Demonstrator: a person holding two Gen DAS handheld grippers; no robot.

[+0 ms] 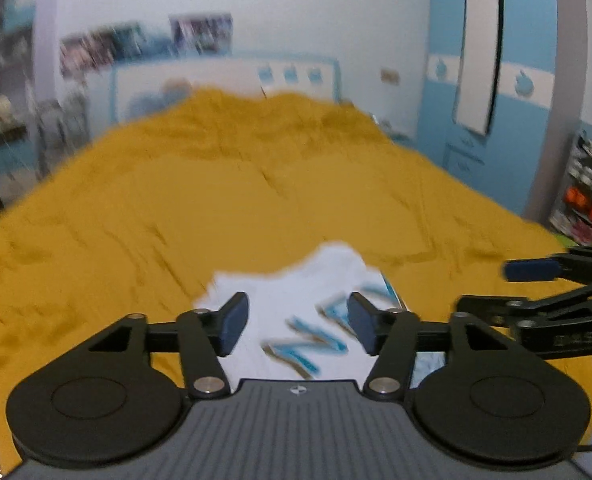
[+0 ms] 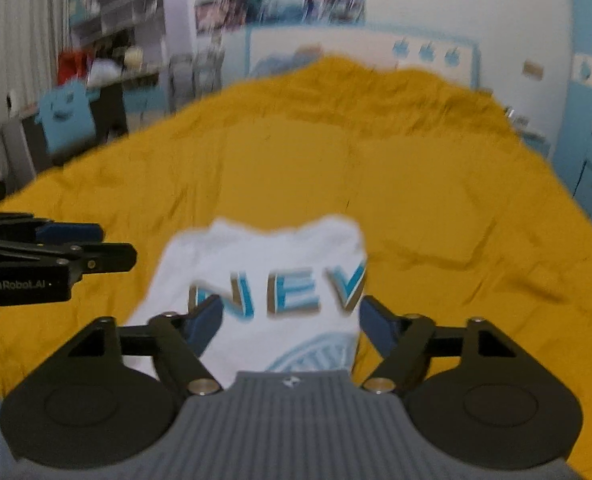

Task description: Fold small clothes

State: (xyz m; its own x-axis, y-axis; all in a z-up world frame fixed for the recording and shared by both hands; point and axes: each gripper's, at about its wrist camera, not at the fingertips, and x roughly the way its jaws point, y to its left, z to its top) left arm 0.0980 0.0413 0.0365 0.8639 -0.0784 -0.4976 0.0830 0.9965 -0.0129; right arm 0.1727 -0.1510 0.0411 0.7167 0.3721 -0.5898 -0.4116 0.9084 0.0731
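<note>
Right wrist view shows the white shirt [image 2: 256, 280] lying on the mustard bedspread [image 2: 416, 184], at the near end of the bed and a little left of centre. It is already folded into a compact, roughly rectangular packet, with blue block letters reading "NEV" across its upper face and a pale blue round print at its near edge (the frame is blurred, so finer print cannot be read). The right gripper [image 2: 288, 322] hangs over the near part of the shirt with its jaws spread wide, one blue pad on either side of the lettering, gripping nothing. At the left edge of this view the left gripper [image 2: 72, 236] reaches in side-on, beside the shirt's left border; whether it touches the cloth cannot be told from here.

In the left wrist view the same white shirt [image 1: 296, 320] sits just ahead of the left gripper [image 1: 296, 320], whose blue pads stand well apart above the fabric and hold nothing. The right gripper [image 1: 532, 270] enters from the right edge, near the shirt's right side.

Around the shirt the bedspread runs wrinkled to the far end, where a white and blue headboard [image 2: 356, 46] stands against the wall with posters [image 2: 280, 6] above it. A blue wardrobe [image 1: 496, 80] stands on the right.
</note>
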